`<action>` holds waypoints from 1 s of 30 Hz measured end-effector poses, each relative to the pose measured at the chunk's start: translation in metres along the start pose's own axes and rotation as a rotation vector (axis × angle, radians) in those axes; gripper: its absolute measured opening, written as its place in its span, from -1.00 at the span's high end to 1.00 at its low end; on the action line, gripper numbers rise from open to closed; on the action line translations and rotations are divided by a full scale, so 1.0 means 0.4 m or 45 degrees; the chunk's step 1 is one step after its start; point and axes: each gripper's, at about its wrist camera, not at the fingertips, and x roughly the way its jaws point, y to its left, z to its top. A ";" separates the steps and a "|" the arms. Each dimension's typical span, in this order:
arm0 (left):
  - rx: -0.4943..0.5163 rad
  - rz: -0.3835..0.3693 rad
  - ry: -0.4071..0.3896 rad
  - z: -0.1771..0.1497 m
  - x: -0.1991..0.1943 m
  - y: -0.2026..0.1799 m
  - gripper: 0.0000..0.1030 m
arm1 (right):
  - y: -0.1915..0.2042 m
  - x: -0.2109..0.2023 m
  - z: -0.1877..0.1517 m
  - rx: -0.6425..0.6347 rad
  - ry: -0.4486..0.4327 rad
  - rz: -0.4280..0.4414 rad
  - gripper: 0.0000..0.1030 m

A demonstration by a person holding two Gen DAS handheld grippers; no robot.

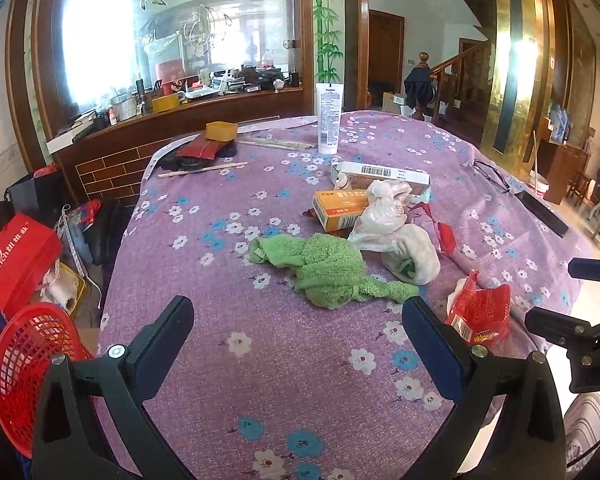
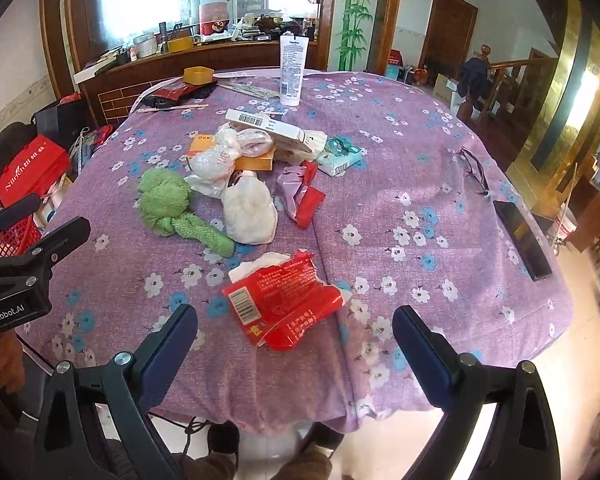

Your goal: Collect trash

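Right gripper (image 2: 296, 340) wide open, empty, over near table edge; torn red wrapper (image 2: 284, 300) just beyond. Left gripper (image 1: 298, 334) likewise spread, empty. Red basket (image 1: 28, 368) near left, contents unclear. Farther: plastic bag (image 2: 216, 160), boxes uncollected. Task barely begun.

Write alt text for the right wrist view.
The open right gripper hovers over a torn red wrapper at the near edge of a purple floral tablecloth; a green cloth, boxes and bags lie beyond.
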 end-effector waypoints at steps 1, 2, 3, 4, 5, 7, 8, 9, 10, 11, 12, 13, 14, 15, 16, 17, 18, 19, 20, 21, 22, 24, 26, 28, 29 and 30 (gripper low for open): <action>-0.001 -0.001 0.000 0.000 0.000 0.000 -1.00 | 0.002 -0.002 0.000 -0.001 -0.003 -0.001 -0.93; -0.002 0.002 -0.003 0.000 0.000 -0.001 -1.00 | 0.002 -0.002 0.001 -0.003 -0.006 0.000 -0.93; -0.001 0.004 -0.006 0.001 -0.001 -0.002 -1.00 | 0.003 -0.003 0.003 -0.005 -0.008 0.001 -0.93; 0.001 0.004 -0.005 0.002 0.000 -0.001 -1.00 | 0.004 -0.003 0.004 -0.007 -0.009 0.001 -0.93; -0.003 0.001 -0.003 0.001 -0.001 0.000 -1.00 | 0.004 -0.004 0.006 -0.007 -0.012 0.001 -0.92; -0.006 -0.003 -0.008 0.000 -0.003 0.001 -1.00 | 0.003 -0.005 0.008 0.000 -0.016 0.004 -0.91; -0.003 -0.003 -0.009 0.001 -0.005 0.001 -1.00 | 0.003 -0.004 0.009 0.003 -0.016 0.007 -0.91; 0.000 -0.002 -0.006 0.001 -0.005 0.002 -1.00 | 0.003 -0.003 0.010 0.004 -0.015 0.009 -0.91; 0.000 -0.001 -0.003 0.002 -0.005 0.003 -1.00 | 0.004 0.000 0.010 0.004 -0.010 0.010 -0.91; 0.000 -0.002 0.000 0.002 -0.005 0.004 -1.00 | 0.004 0.002 0.010 0.004 -0.006 0.010 -0.91; 0.001 -0.003 0.003 0.003 -0.004 0.006 -1.00 | 0.005 0.004 0.010 0.003 -0.003 0.012 -0.90; 0.002 -0.001 0.006 0.003 -0.002 0.006 -1.00 | 0.006 0.007 0.009 0.003 0.002 0.015 -0.90; 0.001 0.001 0.009 0.002 -0.002 0.007 -1.00 | 0.006 0.009 0.008 0.002 0.006 0.017 -0.89; -0.001 -0.002 0.016 0.003 0.000 0.009 -1.00 | 0.006 0.011 0.007 0.002 0.008 0.018 -0.89; -0.002 -0.002 0.018 0.003 0.001 0.010 -1.00 | 0.007 0.013 0.007 0.002 0.011 0.020 -0.89; -0.001 0.000 0.020 0.003 0.002 0.011 -1.00 | 0.007 0.014 0.007 0.001 0.011 0.021 -0.89; 0.000 0.002 0.022 0.003 0.003 0.011 -1.00 | 0.007 0.015 0.007 0.002 0.012 0.023 -0.89; -0.001 -0.001 0.022 0.004 0.003 0.013 -1.00 | 0.007 0.017 0.008 0.003 0.013 0.025 -0.89; -0.002 -0.002 0.022 0.003 0.003 0.013 -1.00 | 0.006 0.018 0.008 0.003 0.013 0.025 -0.89; -0.001 0.001 0.021 0.003 0.002 0.012 -1.00 | 0.006 0.019 0.009 0.004 0.014 0.027 -0.89; 0.001 0.000 0.021 0.003 0.002 0.013 -1.00 | 0.007 0.018 0.008 0.004 0.013 0.026 -0.89; 0.000 -0.001 0.023 0.002 0.003 0.014 -1.00 | 0.006 0.022 0.009 0.005 0.016 0.030 -0.89; 0.001 -0.002 0.023 0.001 0.003 0.014 -1.00 | 0.006 0.024 0.008 0.006 0.016 0.032 -0.89; 0.001 -0.001 0.024 0.000 0.003 0.014 -1.00 | 0.006 0.026 0.009 0.006 0.017 0.033 -0.89; 0.001 -0.001 0.024 0.000 0.003 0.014 -1.00 | 0.006 0.027 0.009 0.007 0.017 0.033 -0.89; 0.001 -0.002 0.026 -0.001 0.004 0.015 -1.00 | 0.006 0.029 0.009 0.008 0.018 0.034 -0.89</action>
